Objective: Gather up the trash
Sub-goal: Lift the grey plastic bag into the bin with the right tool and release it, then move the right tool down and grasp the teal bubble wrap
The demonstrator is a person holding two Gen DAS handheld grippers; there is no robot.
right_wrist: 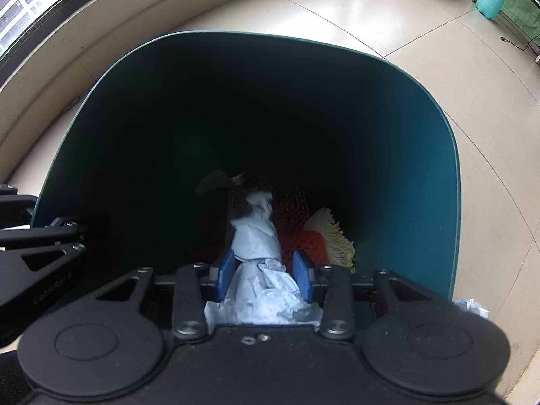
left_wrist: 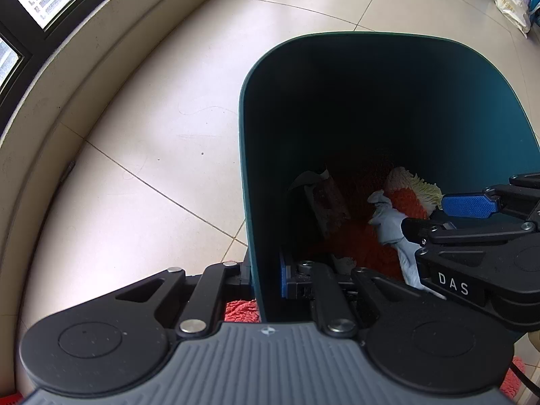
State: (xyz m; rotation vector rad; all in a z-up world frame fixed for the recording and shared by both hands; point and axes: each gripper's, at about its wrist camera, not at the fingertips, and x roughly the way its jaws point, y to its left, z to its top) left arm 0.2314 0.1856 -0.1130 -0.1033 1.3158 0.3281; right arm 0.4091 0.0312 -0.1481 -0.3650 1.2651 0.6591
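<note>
A dark teal trash bin (left_wrist: 438, 77) (right_wrist: 422, 135) stands on the tiled floor. My left gripper (left_wrist: 266, 280) is shut on the bin's near wall, one finger inside and one outside. My right gripper (right_wrist: 264, 270) points down into the bin's mouth, and it enters the left wrist view from the right (left_wrist: 425, 216). A crumpled pale blue paper (right_wrist: 260, 253) (left_wrist: 388, 222) hangs between its blue pads; a thin gap shows beside the right pad (right_wrist: 302, 275), so the jaws stand open around it. At the bin's bottom lie an orange net (right_wrist: 293, 209), a cream fringed cloth (right_wrist: 337, 236) and a dark wrapper (left_wrist: 327, 202).
A window wall with a beige ledge (left_wrist: 84, 77) curves along the left. A red rug (left_wrist: 241, 310) lies under the bin. A white bag (left_wrist: 509, 3) and a teal bottle (right_wrist: 489, 0) stand far off. Clear plastic scrap (right_wrist: 472, 305) lies beside the bin.
</note>
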